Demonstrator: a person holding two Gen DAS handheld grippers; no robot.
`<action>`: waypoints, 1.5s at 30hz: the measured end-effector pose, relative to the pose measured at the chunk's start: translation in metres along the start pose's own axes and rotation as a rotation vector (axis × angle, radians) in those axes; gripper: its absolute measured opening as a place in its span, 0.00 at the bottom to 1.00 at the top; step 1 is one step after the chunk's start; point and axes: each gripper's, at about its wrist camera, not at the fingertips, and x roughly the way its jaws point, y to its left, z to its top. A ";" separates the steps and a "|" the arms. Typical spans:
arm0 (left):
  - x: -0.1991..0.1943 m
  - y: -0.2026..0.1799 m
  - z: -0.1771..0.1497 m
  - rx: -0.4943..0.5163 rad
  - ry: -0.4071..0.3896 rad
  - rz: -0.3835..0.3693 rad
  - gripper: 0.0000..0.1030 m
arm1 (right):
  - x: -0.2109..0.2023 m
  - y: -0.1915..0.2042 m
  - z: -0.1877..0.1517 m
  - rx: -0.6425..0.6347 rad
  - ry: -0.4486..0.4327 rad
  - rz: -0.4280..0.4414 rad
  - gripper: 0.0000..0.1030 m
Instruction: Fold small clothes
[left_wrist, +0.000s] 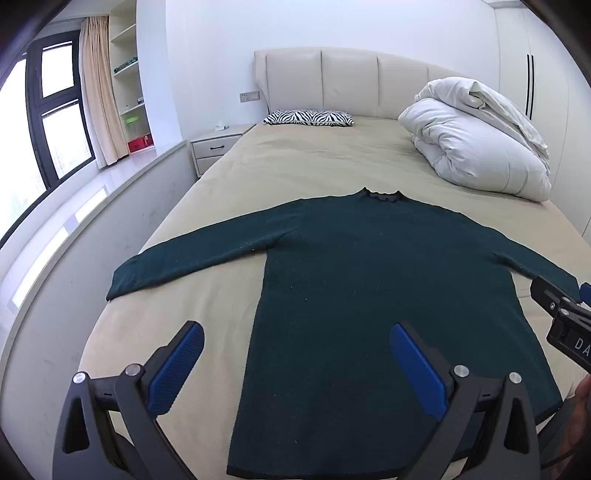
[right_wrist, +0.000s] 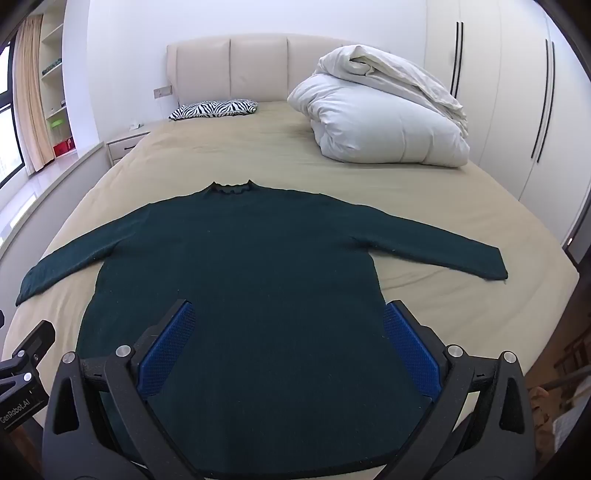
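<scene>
Flat dark-green knit sweater (right_wrist: 240, 266), arms outspread

A sweater (right_wrist: 236, 266) lies flat on the bed (right_wrist: 332, 173), its 2 sleeves spread out to the left and right. Behind it, a small pillow (right_wrist: 214, 108) sits by the headboard (right_wrist: 229, 70). A folded blanket (right_wrist: 384, 122) is piled on the right. A nightstand (left_wrist: 218, 147) stands left of the bed.
</scene>
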 end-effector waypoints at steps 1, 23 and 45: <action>-0.001 0.002 0.000 -0.006 0.003 -0.003 1.00 | 0.000 0.000 0.000 0.000 0.003 0.001 1.00; -0.003 0.003 0.008 -0.017 0.008 -0.013 1.00 | -0.001 -0.001 -0.001 0.001 0.008 0.008 1.00; -0.004 0.006 0.006 -0.024 0.005 -0.017 1.00 | -0.001 0.005 0.002 -0.006 0.011 0.003 1.00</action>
